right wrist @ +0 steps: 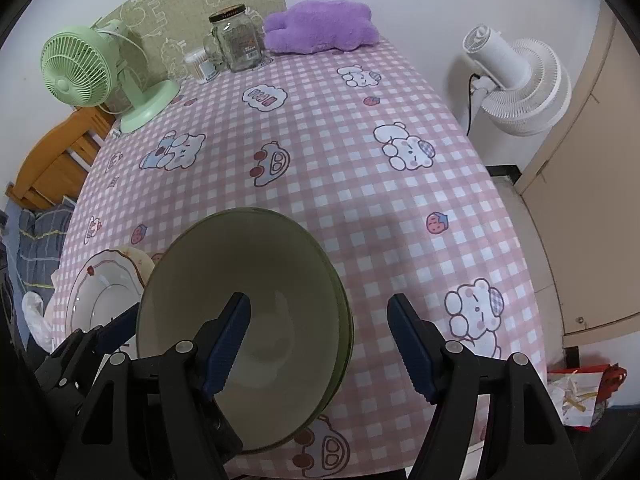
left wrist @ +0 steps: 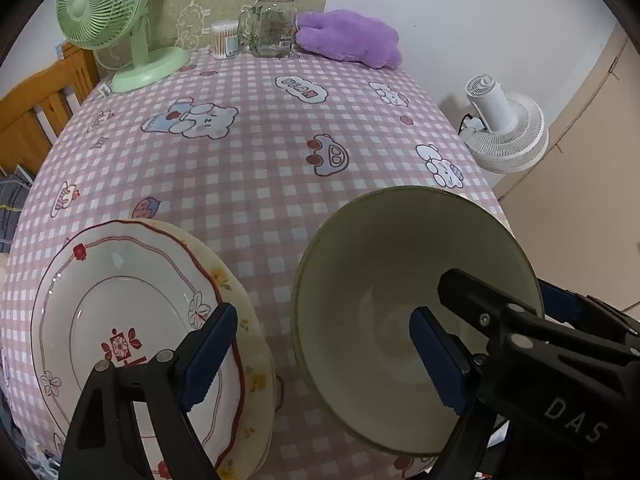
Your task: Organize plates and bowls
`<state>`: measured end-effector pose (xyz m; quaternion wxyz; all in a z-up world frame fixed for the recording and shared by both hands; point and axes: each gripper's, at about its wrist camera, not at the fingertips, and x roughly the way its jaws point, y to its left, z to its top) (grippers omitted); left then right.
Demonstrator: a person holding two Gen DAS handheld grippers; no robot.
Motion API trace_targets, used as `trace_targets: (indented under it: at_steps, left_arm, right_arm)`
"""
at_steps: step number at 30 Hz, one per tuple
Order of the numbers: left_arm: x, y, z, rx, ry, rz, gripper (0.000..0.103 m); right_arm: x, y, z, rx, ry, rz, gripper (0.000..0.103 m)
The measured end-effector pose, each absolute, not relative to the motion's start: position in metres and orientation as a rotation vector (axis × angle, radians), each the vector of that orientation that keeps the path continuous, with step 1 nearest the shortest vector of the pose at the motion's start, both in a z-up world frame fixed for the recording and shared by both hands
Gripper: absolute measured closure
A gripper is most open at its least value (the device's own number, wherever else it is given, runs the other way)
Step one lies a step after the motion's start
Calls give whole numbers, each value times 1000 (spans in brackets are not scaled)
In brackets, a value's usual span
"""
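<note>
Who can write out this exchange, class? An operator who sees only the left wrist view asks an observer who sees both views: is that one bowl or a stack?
Observer: A stack. The right wrist view shows a second rim under the top bowl.
Operator: Is the right gripper holding it?
Observer: No. The right gripper is open, with one finger inside the rim and the other over the cloth.
Operator: Is anything on the floor nearby?
Observer: A red bag lies to the right of the table.
</note>
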<state>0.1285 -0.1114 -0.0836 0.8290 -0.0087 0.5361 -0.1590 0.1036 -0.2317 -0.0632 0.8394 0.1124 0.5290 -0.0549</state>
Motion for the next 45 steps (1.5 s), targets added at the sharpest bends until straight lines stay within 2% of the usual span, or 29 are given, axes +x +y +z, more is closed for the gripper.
trace_targets:
  at_steps: [13, 25, 28, 29, 31, 45]
  left_arm:
    - [135, -123, -108, -79, 1246, -335, 29]
    - [138, -127, -109, -91, 1242, -376, 31]
    - [137, -130, -108, -82, 1235, -383, 35]
    - [136, -131, -107, -79, 1232, -379, 36]
    - [136, -131, -107, -79, 1229, -370, 35]
    - [128, -141, -98, -81, 1198, -285, 35]
  right_arm:
    - [117, -243, -86, 245, 1191, -44, 29]
    - [127, -248, -100, 317, 1224, 32, 30]
    - [128, -249, -104, 349, 1237, 68, 33]
    - [129, -249, -104, 354, 1238, 79, 41]
    - [129, -245, -103, 350, 1228, 120, 48]
    - [127, -249, -95, 281, 1208, 200, 48]
